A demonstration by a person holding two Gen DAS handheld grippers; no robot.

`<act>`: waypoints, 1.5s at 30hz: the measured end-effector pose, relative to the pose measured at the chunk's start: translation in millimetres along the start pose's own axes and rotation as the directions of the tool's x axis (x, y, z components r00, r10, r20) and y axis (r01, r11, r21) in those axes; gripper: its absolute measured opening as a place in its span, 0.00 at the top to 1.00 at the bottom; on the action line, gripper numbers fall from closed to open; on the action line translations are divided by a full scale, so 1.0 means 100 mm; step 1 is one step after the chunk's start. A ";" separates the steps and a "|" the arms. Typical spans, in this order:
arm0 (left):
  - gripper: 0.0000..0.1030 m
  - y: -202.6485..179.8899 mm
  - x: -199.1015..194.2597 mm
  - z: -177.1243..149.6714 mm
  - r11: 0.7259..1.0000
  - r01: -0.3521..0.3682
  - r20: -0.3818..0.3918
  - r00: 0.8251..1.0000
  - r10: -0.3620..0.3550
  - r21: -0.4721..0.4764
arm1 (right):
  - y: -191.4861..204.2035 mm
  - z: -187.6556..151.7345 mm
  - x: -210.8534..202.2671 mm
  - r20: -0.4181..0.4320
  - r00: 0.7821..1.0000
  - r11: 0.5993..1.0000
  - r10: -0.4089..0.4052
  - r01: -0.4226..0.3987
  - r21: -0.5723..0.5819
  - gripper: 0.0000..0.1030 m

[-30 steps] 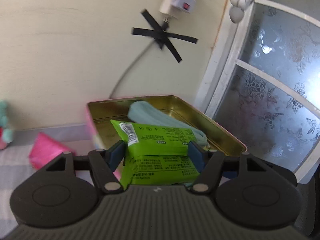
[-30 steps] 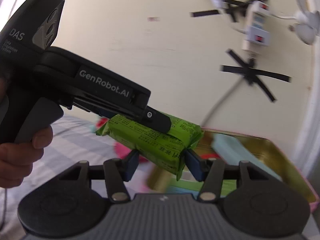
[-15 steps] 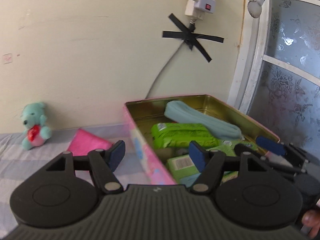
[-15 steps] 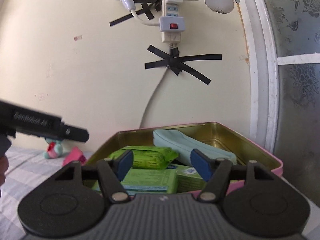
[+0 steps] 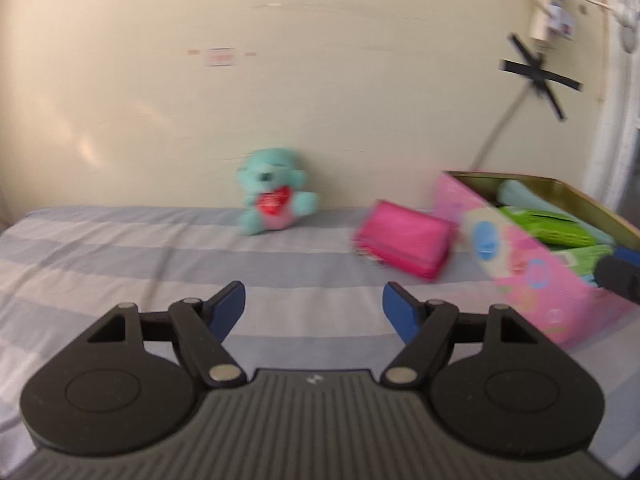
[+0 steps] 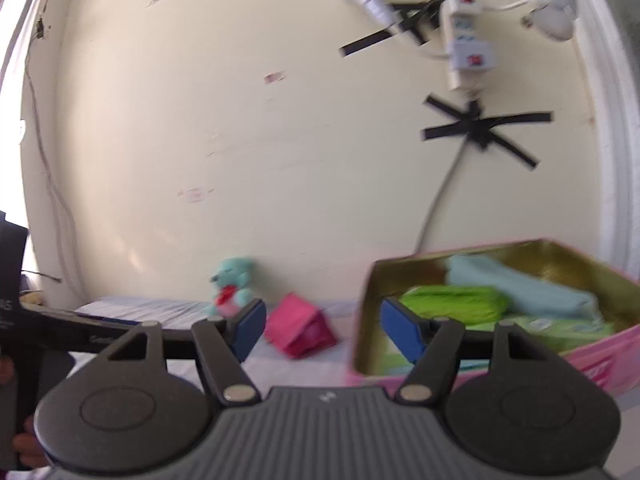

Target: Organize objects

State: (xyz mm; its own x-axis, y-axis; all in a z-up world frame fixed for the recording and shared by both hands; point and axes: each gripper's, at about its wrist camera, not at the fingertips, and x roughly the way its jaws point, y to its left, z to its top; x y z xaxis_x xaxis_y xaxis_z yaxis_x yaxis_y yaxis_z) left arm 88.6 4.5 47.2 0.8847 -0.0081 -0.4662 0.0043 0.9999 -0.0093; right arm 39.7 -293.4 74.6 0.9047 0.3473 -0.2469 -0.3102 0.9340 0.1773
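Note:
A pink tin box with a gold inside stands at the right on the striped bed; it also shows in the right wrist view. It holds green packs and a light blue pouch. A pink pouch lies on the bed left of the box. A teal teddy sits by the wall. My left gripper is open and empty above the bed. My right gripper is open and empty, near the box's left edge.
The striped bedsheet spreads to the left. A cream wall stands behind, with a taped power strip and cable above the box. A window frame is at the right. The left gripper's body shows at the left in the right wrist view.
Both grippers let go of the green packs, which now lie in the box. Both have pulled back and swung left, so the teddy and pink pouch show.

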 end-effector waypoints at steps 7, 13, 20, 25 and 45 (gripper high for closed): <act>0.25 0.46 0.13 -0.21 0.994 -0.073 -0.022 0.997 0.072 -0.078 | 0.43 -0.30 0.31 -0.154 0.983 0.994 0.104 -0.097 0.048 0.36; 0.25 0.52 0.16 -0.23 0.995 -0.028 -0.026 0.999 0.026 -0.095 | 0.43 -0.46 0.43 -0.237 0.967 0.992 0.094 -0.071 0.102 0.36; 0.25 0.57 0.18 -0.25 0.992 -0.002 -0.055 0.999 -0.004 -0.126 | 0.36 -0.54 0.52 -0.279 0.958 0.991 0.072 -0.038 0.126 0.36; 0.25 0.60 0.21 -0.26 0.988 -0.003 -0.082 0.997 -0.010 -0.154 | 0.40 -0.54 0.50 -0.281 0.957 0.993 0.071 -0.042 0.111 0.36; 0.25 0.60 0.24 -0.26 0.987 -0.007 -0.100 0.995 -0.009 -0.159 | 0.40 -0.53 0.49 -0.283 0.956 0.992 0.080 -0.050 0.113 0.35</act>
State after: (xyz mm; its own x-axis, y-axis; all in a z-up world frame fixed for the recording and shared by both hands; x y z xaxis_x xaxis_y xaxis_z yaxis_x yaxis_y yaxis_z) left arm 98.2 64.1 11.9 0.8335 -0.0179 -0.5523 -0.0759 0.9863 -0.1465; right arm 56.0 -234.0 18.7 0.7567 0.4308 -0.4917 -0.3198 0.9000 0.2963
